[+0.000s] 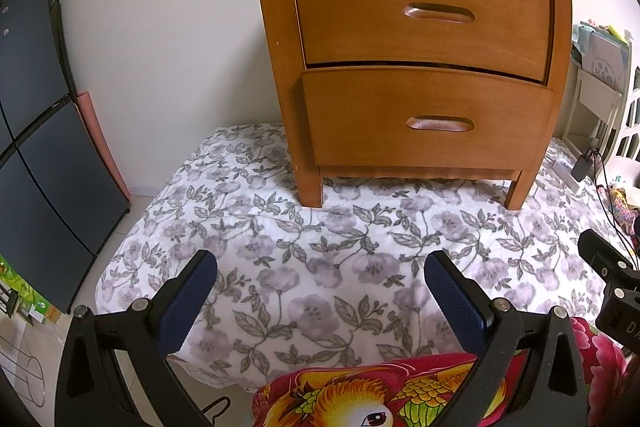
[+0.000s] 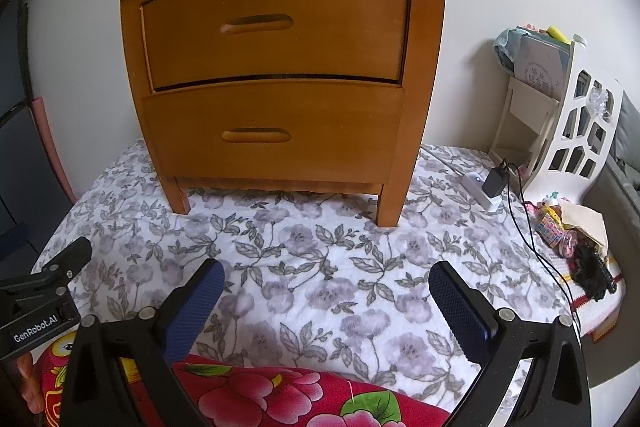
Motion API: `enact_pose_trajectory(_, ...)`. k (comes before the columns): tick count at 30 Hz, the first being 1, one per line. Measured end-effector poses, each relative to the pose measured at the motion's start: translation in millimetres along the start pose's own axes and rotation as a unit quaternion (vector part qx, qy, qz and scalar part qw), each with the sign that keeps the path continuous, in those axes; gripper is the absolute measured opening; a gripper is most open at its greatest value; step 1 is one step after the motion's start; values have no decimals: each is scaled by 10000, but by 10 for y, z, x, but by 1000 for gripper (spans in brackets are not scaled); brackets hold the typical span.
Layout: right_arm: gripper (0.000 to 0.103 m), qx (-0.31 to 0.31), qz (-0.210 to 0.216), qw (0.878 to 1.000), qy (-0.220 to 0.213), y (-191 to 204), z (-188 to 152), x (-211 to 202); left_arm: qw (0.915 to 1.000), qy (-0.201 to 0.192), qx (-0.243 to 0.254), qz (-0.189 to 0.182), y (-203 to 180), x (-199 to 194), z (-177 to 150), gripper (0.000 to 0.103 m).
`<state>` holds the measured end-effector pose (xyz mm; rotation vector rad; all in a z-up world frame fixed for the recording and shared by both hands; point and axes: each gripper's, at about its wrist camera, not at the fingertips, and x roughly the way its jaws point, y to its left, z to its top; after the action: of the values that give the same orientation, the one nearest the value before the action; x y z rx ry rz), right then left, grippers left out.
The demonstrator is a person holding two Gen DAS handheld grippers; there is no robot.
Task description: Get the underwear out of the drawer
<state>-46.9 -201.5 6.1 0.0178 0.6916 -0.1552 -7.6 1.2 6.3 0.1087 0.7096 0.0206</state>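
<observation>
A small two-drawer nightstand of orange-brown wood (image 1: 420, 59) stands on a bed covered by a white quilt printed with grey-lilac flowers (image 1: 320, 259). Both drawers are pushed in, or nearly so: a thin dark gap shows above the lower drawer (image 1: 428, 119). No underwear is visible; it is presumably inside one of the drawers, and which one cannot be told.

Both grippers are held low in front of the nightstand, well apart from it, pointing at its face. The left gripper (image 1: 320, 267) has its blue-padded fingers spread wide with nothing between them. The right gripper (image 2: 326, 277) is the same, spread and empty.

Each drawer has a long, narrow recessed handle lying horizontally: the upper handle (image 2: 256, 24) and the lower handle (image 2: 257, 135). From the fingers they lie ahead and upward. Neither hand seems clearly nearer.

The right wrist view alone shows a white cut-out shelf (image 2: 580, 131) and a black charger with cable (image 2: 494, 181) beside the nightstand. The left wrist view alone shows a dark panelled cabinet (image 1: 44, 155).
</observation>
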Motion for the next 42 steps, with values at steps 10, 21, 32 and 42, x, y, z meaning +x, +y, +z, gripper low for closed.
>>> enact_pose_trajectory(10, 103, 10, -12, 10000, -36, -7, -5, -3, 10000, 5, 3, -1, 2, -1, 7, 103)
enact_pose_trajectory(21, 103, 8, -6, 10000, -20, 2, 14, 20, 10000, 13, 9, 3, 5, 1, 8, 103)
enact_pose_trajectory(32, 103, 10, -27, 10000, -9, -16, -21, 20, 10000, 16, -8, -14, 23, -4, -10, 103)
enact_pose_trajectory(42, 103, 119, -8, 9999, 105, -33, -22, 41, 10000, 43, 42, 16, 62, -3, -28, 103)
